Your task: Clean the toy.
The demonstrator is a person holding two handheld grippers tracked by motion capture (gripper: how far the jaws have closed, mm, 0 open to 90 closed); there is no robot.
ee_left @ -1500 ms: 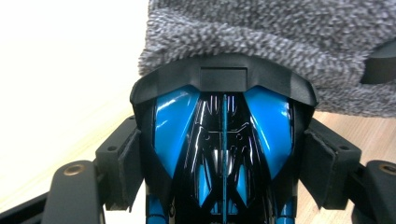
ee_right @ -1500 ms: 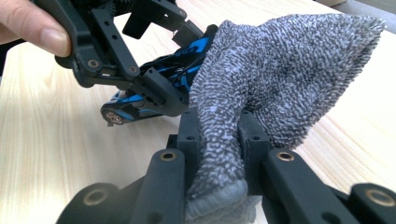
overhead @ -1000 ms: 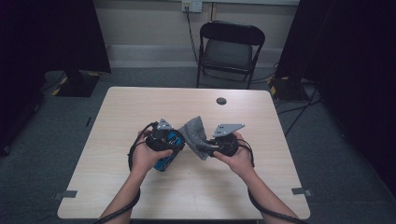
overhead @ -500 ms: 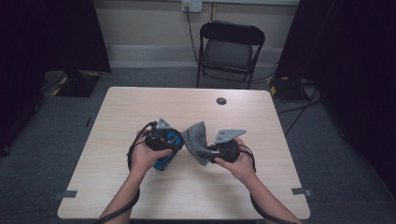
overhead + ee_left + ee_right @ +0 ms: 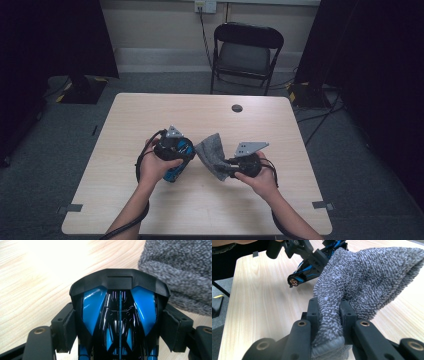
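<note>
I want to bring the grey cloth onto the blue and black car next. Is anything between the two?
Nothing visible stands between them. The right gripper pinches the grey cloth, and its free end hangs right beside the blue and black car clamped in the left gripper, above the table.

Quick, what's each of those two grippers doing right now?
Left gripper: closed on the blue and black toy car, held just above the table.
Right gripper: closed on a fold of the grey cloth.
</note>
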